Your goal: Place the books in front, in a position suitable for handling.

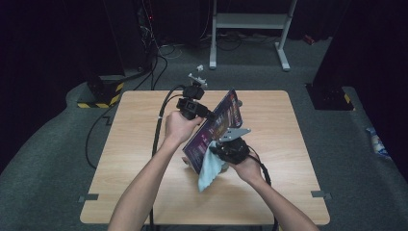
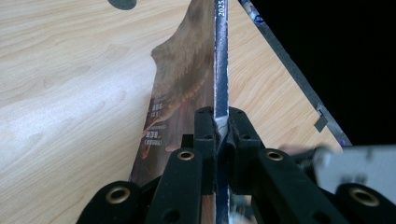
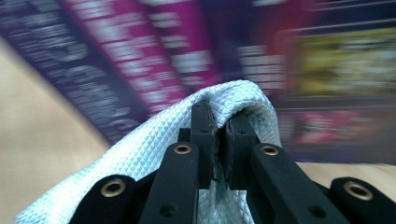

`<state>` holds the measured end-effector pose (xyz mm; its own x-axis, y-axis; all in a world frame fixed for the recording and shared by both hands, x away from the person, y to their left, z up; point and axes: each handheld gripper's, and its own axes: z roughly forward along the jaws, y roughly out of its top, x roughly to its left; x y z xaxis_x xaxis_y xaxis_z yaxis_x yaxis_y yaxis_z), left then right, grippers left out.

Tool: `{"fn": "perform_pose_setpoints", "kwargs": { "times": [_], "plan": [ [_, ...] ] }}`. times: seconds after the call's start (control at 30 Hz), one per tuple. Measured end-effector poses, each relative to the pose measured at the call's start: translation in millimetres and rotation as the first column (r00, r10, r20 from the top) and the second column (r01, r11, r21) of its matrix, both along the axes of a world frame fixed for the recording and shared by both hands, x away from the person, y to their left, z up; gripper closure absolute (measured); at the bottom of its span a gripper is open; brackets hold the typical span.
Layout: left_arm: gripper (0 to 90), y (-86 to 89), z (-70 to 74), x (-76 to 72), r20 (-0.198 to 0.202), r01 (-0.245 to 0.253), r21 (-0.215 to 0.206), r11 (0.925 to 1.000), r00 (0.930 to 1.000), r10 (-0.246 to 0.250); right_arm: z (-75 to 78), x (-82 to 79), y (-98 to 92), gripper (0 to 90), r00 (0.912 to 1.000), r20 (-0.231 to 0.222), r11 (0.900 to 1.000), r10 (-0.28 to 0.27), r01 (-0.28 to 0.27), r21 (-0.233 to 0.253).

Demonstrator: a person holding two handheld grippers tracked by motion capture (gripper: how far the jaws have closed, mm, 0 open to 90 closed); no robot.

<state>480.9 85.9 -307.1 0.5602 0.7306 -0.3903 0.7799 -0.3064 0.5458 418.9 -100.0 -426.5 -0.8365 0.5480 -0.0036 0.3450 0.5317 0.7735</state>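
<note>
High view: left gripper [image 1: 210, 115] clamped the book [image 1: 216, 130] upright so the right gripper [image 1: 215, 150], pinching the cloth [image 1: 210, 171], could wipe its cover.

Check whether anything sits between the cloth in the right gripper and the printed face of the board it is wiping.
Nothing visible does. The right gripper is shut on the cloth, right up against the board, which the left gripper clamps by its edge.
</note>
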Motion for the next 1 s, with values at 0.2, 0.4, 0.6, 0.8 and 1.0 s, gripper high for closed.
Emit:
{"fn": "perform_pose_setpoints", "kwargs": {
  "times": [0.2, 0.4, 0.6, 0.8, 1.0],
  "plan": [
    [83.8, -1.4, 0.2, 0.9, 0.001, -0.011, -0.024, 0.9997, 0.9999, 0.011, 5.0, -1.3, -3.8, 84.3, 0.9999, 0.006, 1.000, -0.013, 0.013, 0.009],
    [83.8, -4.2, -1.4, 2.5, 0.005, -0.015, -0.001, 0.9999, 0.9999, 0.015, 15.3, -25.3, 18.2, 84.2, 0.9934, 0.030, 0.992, 0.110, -0.112, 0.057],
    [83.8, -3.5, -3.2, -0.2, -0.001, -0.015, 0.023, 0.9996, 0.9999, 0.015, 36.7, -28.0, 23.0, 84.2, 0.9894, 0.060, 0.986, 0.132, -0.137, 0.091],
    [83.8, -8.2, -8.3, -2.7, -0.008, 0.013, 0.054, 0.9985, 0.9999, -0.012, 55.1, -11.0, 6.1, 84.3, 0.9971, 0.071, 0.995, 0.027, -0.034, 0.096],
    [83.8, -14.3, -13.3, -1.3, -0.015, 0.021, 0.065, 0.9977, 0.9997, -0.020, 70.0, -10.5, 8.1, 84.3, 0.9955, 0.092, 0.994, 0.022, -0.031, 0.100]
  ]
}}
